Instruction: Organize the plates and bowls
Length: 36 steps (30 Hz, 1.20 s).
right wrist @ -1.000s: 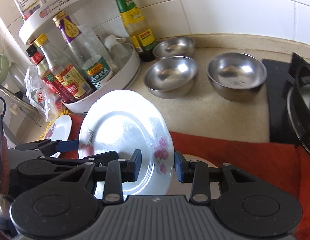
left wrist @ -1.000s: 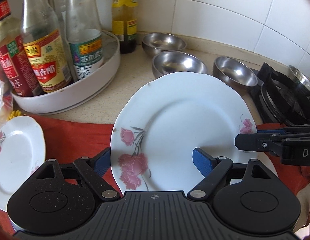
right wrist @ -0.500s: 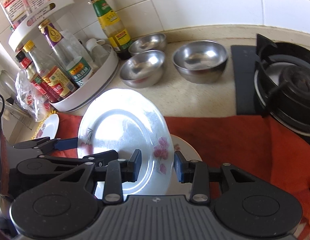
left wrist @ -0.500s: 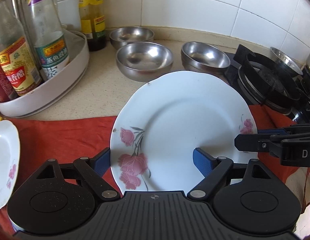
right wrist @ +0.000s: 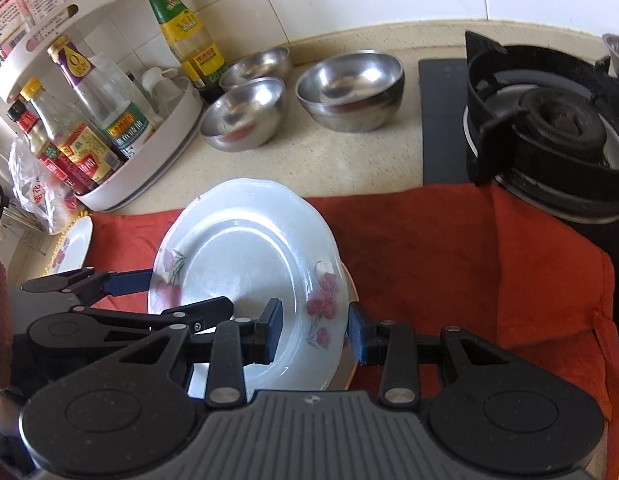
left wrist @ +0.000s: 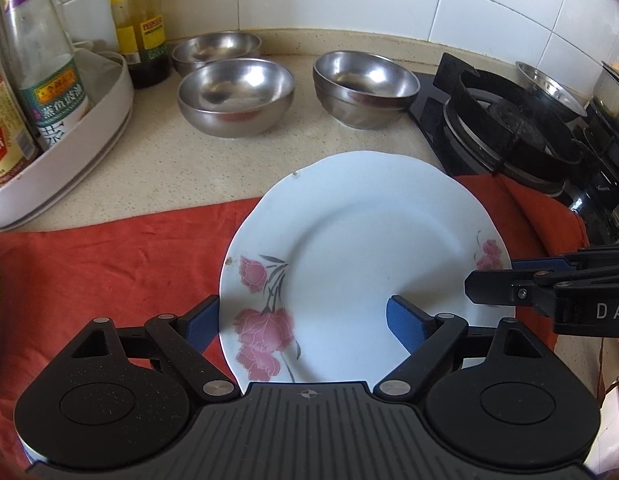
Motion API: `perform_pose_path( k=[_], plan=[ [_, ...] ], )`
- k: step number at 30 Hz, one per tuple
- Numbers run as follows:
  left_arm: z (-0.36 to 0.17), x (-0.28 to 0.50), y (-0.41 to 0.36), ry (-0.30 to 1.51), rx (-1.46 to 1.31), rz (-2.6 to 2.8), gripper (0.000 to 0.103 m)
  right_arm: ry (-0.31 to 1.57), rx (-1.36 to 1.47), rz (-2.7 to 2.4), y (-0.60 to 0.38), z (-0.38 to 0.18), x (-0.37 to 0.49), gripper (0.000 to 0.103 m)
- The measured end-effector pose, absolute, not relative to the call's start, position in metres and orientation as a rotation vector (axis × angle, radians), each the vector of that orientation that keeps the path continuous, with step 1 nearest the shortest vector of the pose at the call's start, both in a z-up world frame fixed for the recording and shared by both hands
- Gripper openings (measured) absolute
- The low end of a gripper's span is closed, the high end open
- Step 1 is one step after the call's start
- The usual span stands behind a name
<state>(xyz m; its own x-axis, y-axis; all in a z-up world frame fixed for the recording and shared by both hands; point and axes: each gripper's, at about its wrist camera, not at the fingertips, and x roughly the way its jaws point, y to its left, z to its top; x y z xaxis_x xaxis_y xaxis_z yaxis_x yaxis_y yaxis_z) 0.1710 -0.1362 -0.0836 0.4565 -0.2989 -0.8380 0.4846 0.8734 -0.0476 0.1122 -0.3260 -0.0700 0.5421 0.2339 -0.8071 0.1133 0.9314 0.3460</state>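
Note:
A white plate with pink flowers [left wrist: 361, 248] is held tilted above the red cloth [left wrist: 109, 264]. My left gripper [left wrist: 301, 320] straddles its near edge, one blue pad on each side. My right gripper [right wrist: 313, 326] is shut on the plate's right rim [right wrist: 325, 300]. The edge of another plate shows under the held one in the right wrist view. Three steel bowls stand on the counter: one at the back [left wrist: 217, 50], one in the middle [left wrist: 235, 94], one on the right [left wrist: 365, 86]. A small flowered plate [right wrist: 73, 246] lies far left.
A white turntable rack [left wrist: 69, 128] with sauce bottles stands at the left. A yellow-labelled bottle [left wrist: 139, 28] stands by the wall. A black gas burner [left wrist: 513, 128] with a pan behind it is at the right. The red cloth covers the counter's front.
Both grippers have carried the plate to the right along the counter. The bottles and the small plate have slid left in view, and the burner has come closer.

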Motion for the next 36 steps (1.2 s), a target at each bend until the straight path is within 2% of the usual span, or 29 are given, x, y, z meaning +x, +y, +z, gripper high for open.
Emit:
perform_pose_path(
  k=[11,24,36],
  plan=[
    [-0.095,0.174,-0.139,1.022,0.199,-0.475,0.091,1.029,0.4,0.068,-0.33,-0.078,0.115,0.038],
    [-0.09,0.172,-0.139,0.986,0.23,-0.475,0.089,0.968,0.339,0.097,-0.324,-0.065,0.115,0.039],
    [-0.082,0.169,-0.121,0.955,0.201,-0.418,0.09,0.999,0.331,0.146,-0.313,-0.073,0.119,0.039]
  ],
)
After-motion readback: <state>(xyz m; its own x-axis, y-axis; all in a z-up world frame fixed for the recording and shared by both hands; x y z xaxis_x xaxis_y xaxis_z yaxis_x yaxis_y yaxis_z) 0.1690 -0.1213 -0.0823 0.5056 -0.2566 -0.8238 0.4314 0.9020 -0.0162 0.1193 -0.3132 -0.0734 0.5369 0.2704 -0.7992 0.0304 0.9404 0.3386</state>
